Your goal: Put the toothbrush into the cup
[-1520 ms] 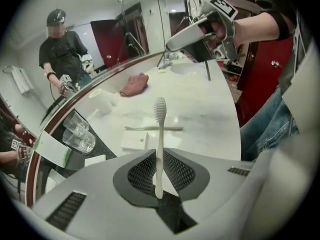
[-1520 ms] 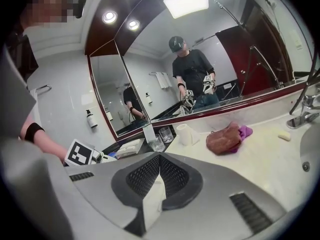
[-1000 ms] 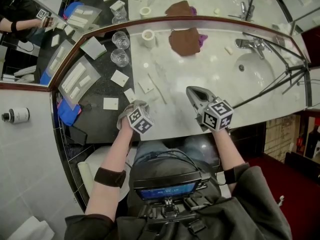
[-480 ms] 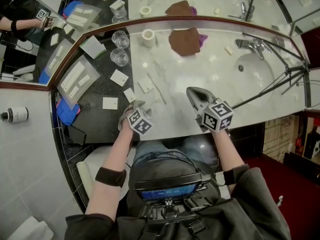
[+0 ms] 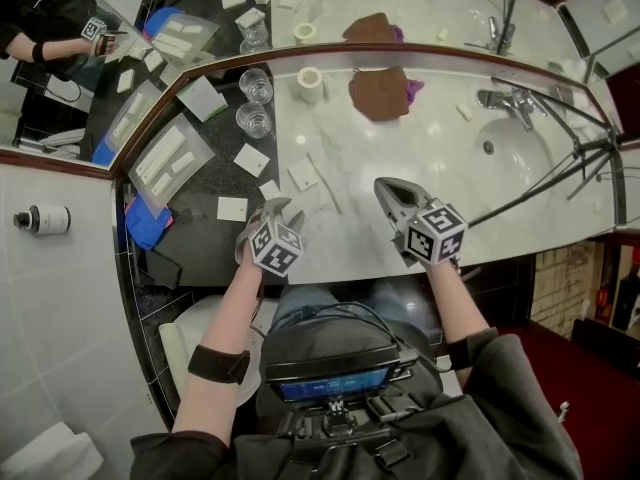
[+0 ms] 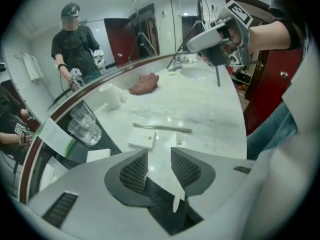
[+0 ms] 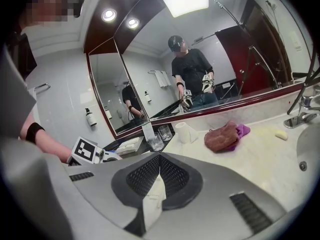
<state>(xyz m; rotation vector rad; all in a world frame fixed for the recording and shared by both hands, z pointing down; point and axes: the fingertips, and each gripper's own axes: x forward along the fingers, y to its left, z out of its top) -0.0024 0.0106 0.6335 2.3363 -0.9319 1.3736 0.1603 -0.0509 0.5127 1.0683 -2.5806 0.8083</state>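
Toothbrush (image 5: 322, 180) is just lying flat on the pale marble desk (image 5: 430, 168). It's a bit beyond the left hand-held gripper (image 5: 278, 208) and the right hand-held gripper (image 5: 386, 184), and not in any cup. The glass cups (image 5: 253, 120) stand well apart from it, on the dark part of the desk.

The head view only gives you the tops of the tools, so the jaws come from their own cameras. The left one (image 6: 159, 152) is spread and closing with nothing pinched, just a thin white sliver (image 6: 177, 200) lying against one jaw's inner side. Its view has the toothbrush ahead, beside a small white box (image 6: 142, 139). The right one (image 7: 160, 158) is pressed together on a white paper scrap (image 7: 150, 201). That view catches the brown cloth (image 7: 222, 136) but not the toothbrush.
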